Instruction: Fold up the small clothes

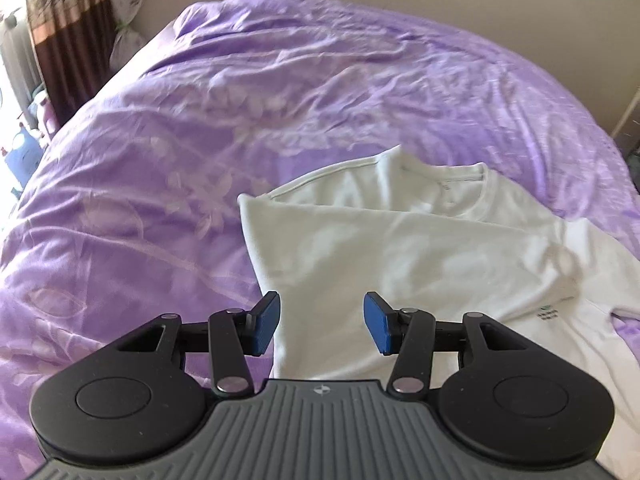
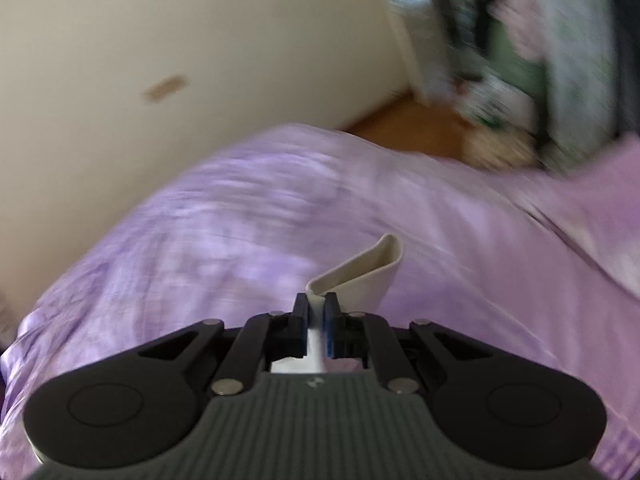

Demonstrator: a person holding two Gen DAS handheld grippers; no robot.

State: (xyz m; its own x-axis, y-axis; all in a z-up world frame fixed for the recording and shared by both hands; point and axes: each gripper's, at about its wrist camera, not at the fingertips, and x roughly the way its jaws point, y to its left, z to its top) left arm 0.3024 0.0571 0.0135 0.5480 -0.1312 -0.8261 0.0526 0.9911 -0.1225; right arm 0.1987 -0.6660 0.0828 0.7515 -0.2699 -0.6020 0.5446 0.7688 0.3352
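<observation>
A bed (image 1: 200,128) covered by a creased purple sheet with a pale floral print fills most of both views. Behind it stands a plain cream wall (image 2: 180,40), and the left wrist view shows a brown patterned curtain (image 1: 60,20) at the upper left. In the blurred right wrist view a strip of wooden floor (image 2: 404,120) shows past the bed's far edge, with cluttered things beyond that are too smeared to tell.

A white T-shirt (image 1: 400,252) lies on the bed, partly folded: one side is turned over across the body, so a straight folded edge runs down its left side. The neckline sits at the far end, and a small dark green print shows near the right.

The left gripper (image 1: 322,324) hangs above the near end of the shirt, over its folded left edge, its blue-padded fingers (image 1: 266,326) apart with nothing between them.

The right gripper (image 2: 318,324) has its fingers pressed together on a piece of the white cloth (image 2: 360,276), which curls up in a loop beyond the fingertips, lifted above the purple sheet.
</observation>
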